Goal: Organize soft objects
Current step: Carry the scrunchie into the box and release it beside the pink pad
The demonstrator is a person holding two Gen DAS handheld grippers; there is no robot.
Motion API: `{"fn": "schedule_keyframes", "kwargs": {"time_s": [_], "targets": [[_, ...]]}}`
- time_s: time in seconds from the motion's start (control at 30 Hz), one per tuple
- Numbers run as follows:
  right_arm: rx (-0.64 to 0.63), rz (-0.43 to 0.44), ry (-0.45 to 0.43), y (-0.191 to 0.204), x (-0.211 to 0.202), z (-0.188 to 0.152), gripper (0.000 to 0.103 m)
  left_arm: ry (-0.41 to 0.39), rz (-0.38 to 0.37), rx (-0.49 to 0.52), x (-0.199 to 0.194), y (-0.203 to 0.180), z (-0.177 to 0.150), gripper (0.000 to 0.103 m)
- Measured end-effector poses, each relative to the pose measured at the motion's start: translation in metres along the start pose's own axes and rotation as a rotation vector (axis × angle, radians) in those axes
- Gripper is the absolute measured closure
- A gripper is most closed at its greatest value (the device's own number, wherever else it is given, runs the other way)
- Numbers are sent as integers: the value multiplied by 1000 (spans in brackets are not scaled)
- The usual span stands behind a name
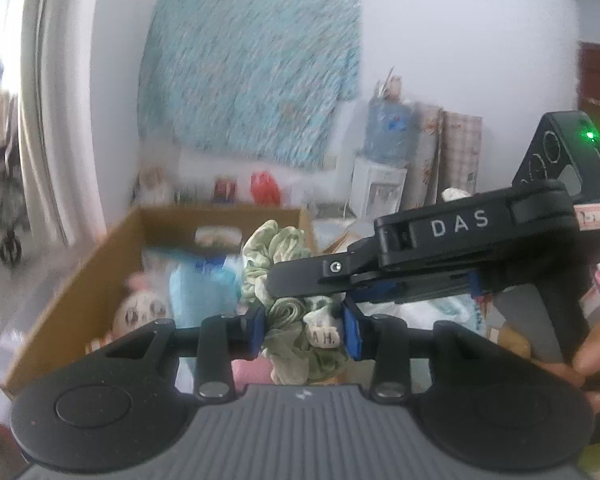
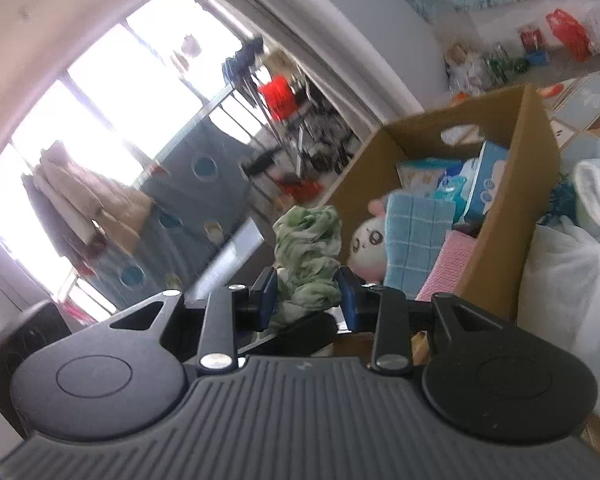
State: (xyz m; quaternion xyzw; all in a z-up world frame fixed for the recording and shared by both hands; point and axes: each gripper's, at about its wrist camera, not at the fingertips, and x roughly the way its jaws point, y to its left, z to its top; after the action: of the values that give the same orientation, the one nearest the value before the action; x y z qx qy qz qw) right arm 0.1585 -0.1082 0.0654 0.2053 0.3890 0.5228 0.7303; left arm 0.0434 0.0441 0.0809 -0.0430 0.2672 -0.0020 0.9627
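A ruffled pale-green fabric scrunchie (image 1: 296,320) is gripped by both the left gripper (image 1: 305,332) and the right gripper (image 2: 308,294), near the open brown cardboard box (image 2: 512,184). Inside are seen a white plush toy (image 2: 366,246), a blue checked cloth (image 2: 414,240), and, seemingly, tissue packs (image 2: 488,178).

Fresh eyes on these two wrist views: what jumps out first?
The green scrunchie, dead centre, pinched by both the left gripper and the right gripper at once. Just behind it sits an open cardboard box already stuffed with soft things: a white plush toy, a blue cloth and a pink cloth. A teal patterned cloth hangs on the far wall.
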Motion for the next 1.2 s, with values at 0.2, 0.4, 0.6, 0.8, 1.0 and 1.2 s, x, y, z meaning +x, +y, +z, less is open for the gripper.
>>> {"fn": "schedule_keyframes", "kwargs": {"time_s": [0.2,0.4,0.6,0.8,1.0,1.2], "targets": [[-31,-100,90,-5,34,4,70,110,-53,-120,27,37,-15,64],[-70,-173,134,-13,52,0,69,154,-77,-127,38,42,-28,63],[-154,-235,111,-7,57,5,66,178,-74,-130,51,41,-32,63],[-166,-259,90,-9,55,11,59,223,-106,-140,59,42,-35,52],[-135,-259,52,-13,44,17,53,235,-139,-217,54,55,-39,38],[-128,-257,29,-11,36,18,44,213,-159,-268,42,65,-38,30]]}}
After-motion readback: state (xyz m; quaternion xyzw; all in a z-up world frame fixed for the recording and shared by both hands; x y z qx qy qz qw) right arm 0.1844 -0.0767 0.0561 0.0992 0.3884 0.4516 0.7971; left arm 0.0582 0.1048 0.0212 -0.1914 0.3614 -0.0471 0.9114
